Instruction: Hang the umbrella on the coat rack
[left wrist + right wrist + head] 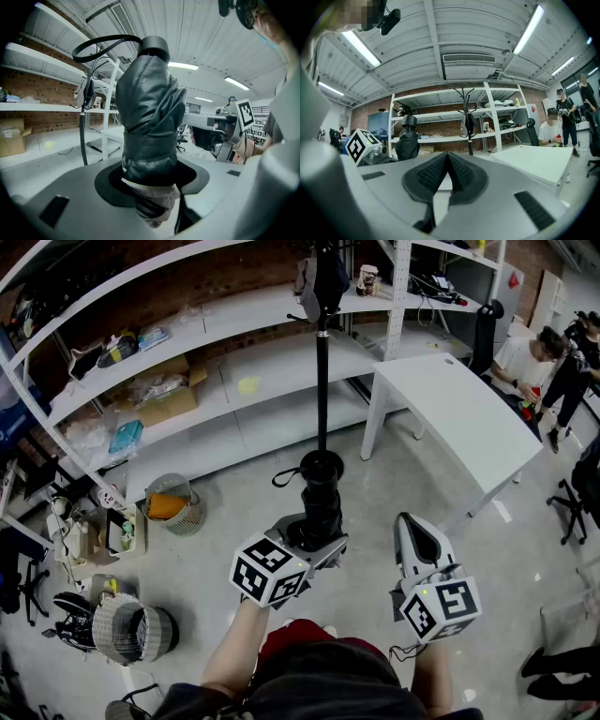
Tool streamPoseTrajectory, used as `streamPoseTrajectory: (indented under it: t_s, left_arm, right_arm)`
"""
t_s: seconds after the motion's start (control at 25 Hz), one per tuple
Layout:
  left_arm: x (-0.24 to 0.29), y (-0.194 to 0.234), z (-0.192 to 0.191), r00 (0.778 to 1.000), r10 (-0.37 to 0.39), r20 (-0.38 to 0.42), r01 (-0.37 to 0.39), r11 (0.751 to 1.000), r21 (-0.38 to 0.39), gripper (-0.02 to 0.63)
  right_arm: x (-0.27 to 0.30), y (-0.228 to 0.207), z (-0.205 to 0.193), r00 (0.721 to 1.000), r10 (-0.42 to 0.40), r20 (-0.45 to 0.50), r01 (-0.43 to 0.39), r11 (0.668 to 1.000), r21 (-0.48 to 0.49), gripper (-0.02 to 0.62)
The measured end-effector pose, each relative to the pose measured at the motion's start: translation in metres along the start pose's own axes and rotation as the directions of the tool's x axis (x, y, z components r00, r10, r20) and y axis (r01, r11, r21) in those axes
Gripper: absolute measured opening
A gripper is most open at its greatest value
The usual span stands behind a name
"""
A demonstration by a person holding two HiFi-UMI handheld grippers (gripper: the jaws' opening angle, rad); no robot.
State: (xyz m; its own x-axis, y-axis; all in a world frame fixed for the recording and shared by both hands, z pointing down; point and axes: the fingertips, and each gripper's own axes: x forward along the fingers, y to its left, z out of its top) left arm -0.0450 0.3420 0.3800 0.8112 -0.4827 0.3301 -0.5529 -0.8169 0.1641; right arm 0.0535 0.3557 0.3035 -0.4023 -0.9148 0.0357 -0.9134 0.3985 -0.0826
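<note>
A folded black umbrella (322,488) stands upright between the jaws of my left gripper (314,535), which is shut on its lower part. In the left gripper view the umbrella (150,108) fills the middle, its strap loop (103,44) curling out at the top, with the left gripper (150,183) clamped around it. The black coat rack (322,371) rises from the floor straight beyond the umbrella, apart from it; the same coat rack (82,126) shows farther back at the left. My right gripper (415,526) hovers to the right, shut and empty. In its own view the right gripper (447,161) faces the coat rack (468,122), with the umbrella (408,143) at left.
A white table (459,399) stands right of the rack. Long white shelves (234,381) with boxes and bags run behind it. Two mesh baskets (173,502) and clutter sit on the floor at left. People (530,357) are at the far right.
</note>
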Motion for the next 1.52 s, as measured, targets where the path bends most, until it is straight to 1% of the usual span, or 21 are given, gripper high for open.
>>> streamPoseTrajectory:
  t_s: [0.24, 0.4, 0.64, 0.96, 1.16, 1.36, 1.52]
  left_arm:
    - [0.002, 0.004, 0.005, 1.0, 0.008, 0.03, -0.008, 1.0, -0.019, 0.224]
    - [0.006, 0.003, 0.003, 0.999, -0.009, 0.038, 0.01, 0.999, -0.04, 0.224]
    - [0.02, 0.006, 0.009, 0.998, -0.036, 0.053, 0.041, 0.995, -0.087, 0.224]
    - [0.04, 0.02, 0.023, 0.996, 0.004, 0.084, 0.008, 0.991, -0.133, 0.224]
    - [0.046, 0.046, 0.025, 0.994, 0.028, 0.101, -0.008, 0.981, -0.195, 0.224]
    - [0.059, 0.085, 0.022, 0.996, 0.038, 0.084, -0.02, 0.978, -0.207, 0.224]
    - [0.077, 0.119, 0.028, 0.996, 0.029, 0.082, -0.01, 0.974, -0.225, 0.224]
  right_arm:
    - [0.003, -0.007, -0.001, 1.0, -0.001, 0.001, 0.001, 1.0, -0.002, 0.017]
    - [0.006, -0.015, -0.01, 1.0, -0.022, -0.004, 0.022, 1.0, 0.014, 0.018]
    - [0.017, -0.031, -0.022, 0.997, -0.063, -0.046, 0.061, 0.997, -0.042, 0.018]
    - [0.029, -0.05, -0.042, 0.987, -0.12, -0.103, 0.119, 0.993, -0.013, 0.018]
    - [0.048, -0.053, -0.048, 0.985, -0.112, -0.127, 0.113, 0.994, -0.001, 0.018]
    - [0.084, -0.062, -0.06, 0.982, -0.113, -0.153, 0.115, 0.993, 0.006, 0.018]
    - [0.119, -0.074, -0.068, 0.977, -0.111, -0.181, 0.114, 0.993, 0.009, 0.018]
